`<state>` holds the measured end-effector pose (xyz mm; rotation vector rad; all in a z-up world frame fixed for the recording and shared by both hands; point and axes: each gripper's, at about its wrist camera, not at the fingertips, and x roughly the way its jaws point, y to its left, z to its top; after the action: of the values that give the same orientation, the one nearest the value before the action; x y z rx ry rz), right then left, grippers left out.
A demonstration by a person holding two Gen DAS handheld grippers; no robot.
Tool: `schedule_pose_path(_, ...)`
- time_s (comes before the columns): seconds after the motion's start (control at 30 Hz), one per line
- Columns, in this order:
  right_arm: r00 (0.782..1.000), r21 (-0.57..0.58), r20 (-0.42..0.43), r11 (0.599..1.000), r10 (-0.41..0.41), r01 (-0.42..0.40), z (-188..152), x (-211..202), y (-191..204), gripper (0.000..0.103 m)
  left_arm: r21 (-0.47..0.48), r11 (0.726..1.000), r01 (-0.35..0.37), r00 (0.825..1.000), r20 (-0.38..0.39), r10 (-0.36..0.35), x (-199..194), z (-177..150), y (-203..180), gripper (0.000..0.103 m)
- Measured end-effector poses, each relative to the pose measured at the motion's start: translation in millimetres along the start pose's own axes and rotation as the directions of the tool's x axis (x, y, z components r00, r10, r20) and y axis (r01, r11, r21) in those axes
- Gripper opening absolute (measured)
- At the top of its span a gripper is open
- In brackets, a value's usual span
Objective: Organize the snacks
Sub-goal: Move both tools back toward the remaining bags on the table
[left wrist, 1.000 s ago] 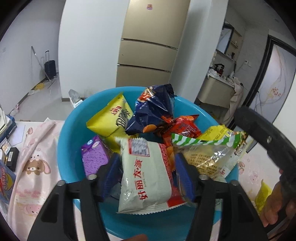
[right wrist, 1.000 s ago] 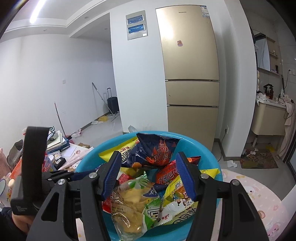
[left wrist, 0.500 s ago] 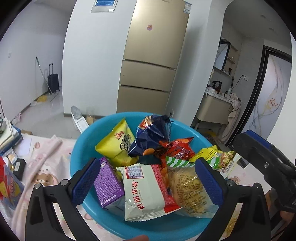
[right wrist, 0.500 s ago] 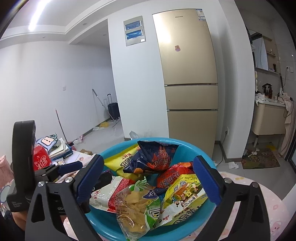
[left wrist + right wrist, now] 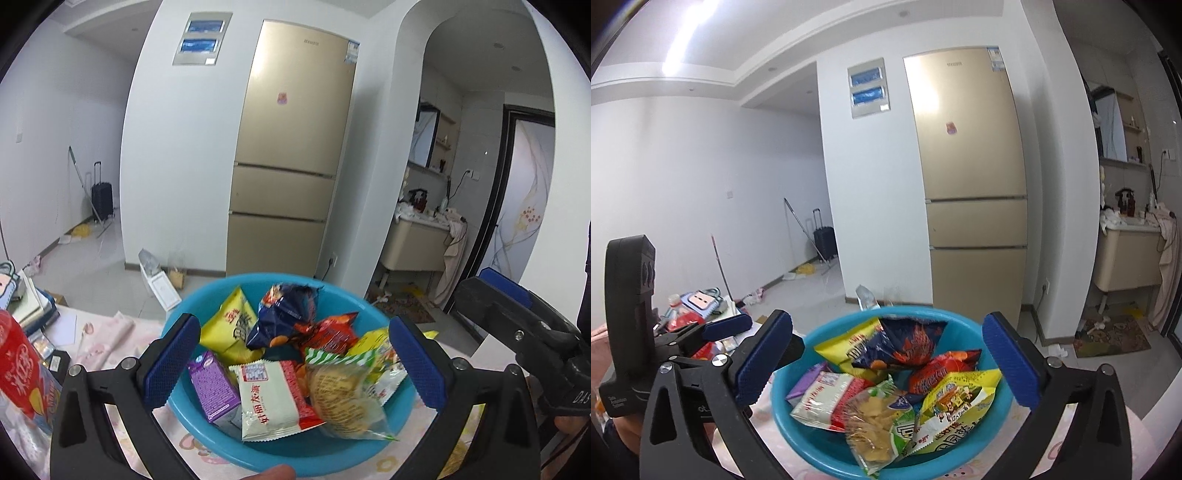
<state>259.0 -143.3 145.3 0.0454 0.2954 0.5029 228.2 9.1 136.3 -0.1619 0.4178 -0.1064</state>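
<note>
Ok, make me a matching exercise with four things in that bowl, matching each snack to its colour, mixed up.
Things:
1. carton
2. chip bag at the back left
3. crumpled bag at the back
4. flat packet in front

Colours:
A. white with red lettering
B. dark blue
C. purple
D. yellow

Pairs: 1-C, 2-D, 3-B, 4-A. All lie in the blue bowl.

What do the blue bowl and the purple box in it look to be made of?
The blue bowl looks like smooth moulded plastic, with an even colour and a soft sheen. The purple box seems printed cardboard: flat faces, sharp folded edges. It may be coated; that is unclear.
</note>
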Motion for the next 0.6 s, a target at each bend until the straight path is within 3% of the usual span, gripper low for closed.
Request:
schedule_pose_path(0.23,0.995,-0.053,0.098,0.999,-0.007,0.012,17.9,-40.5,17.9,0.103,0.032,0.999,0.006,0.996,0.085,-0.009,-44.3,17.1,-16.5,0.103)
schedule_pose_path(0.6,0.986,-0.056,0.167,0.998,-0.013,0.023,27.0,-81.2,21.4,0.103,0.075,0.997,0.022,0.988,0.152,-0.034,-84.7,27.3,-38.8,0.103)
